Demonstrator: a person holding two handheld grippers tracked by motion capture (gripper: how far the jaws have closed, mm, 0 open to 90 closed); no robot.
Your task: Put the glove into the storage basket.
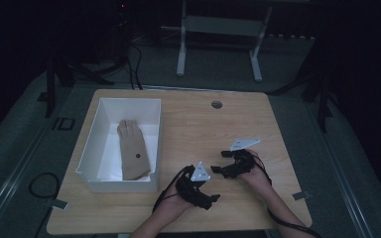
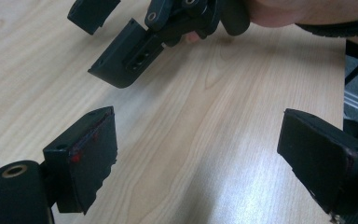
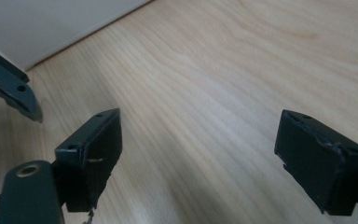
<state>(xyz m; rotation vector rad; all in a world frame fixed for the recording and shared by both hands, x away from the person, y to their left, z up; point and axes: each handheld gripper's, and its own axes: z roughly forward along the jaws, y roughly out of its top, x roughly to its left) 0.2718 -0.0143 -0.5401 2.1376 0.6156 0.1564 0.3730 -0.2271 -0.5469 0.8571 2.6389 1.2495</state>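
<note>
A white box [image 1: 151, 144] sits on the left part of the wooden bench [image 1: 203, 129], long side running away from me. In it lies one tan glove [image 1: 132, 148], flat on the floor of the box. Its long axis follows the box's length: fingers point to the far end, cuff lies toward the near wall, leaning slightly to the right wall. A small dark dot marks the glove near its middle; I cannot tell what it is.

My left claw [image 1: 212, 198] is just beside the box's near right corner, over bare wood, jaws spread wide with nothing between them. My right claw [image 1: 220, 161] is a little farther from the box, to the right, also released and empty. The two claws are near each other but apart.

In the left gripper view my jaws frame bare bench [image 2: 205, 140], with the right claw [image 2: 105, 44] ahead. In the right gripper view the box wall [image 3: 51, 23] is cut off at the top left corner. The room beyond the bench is too dark to make out.
</note>
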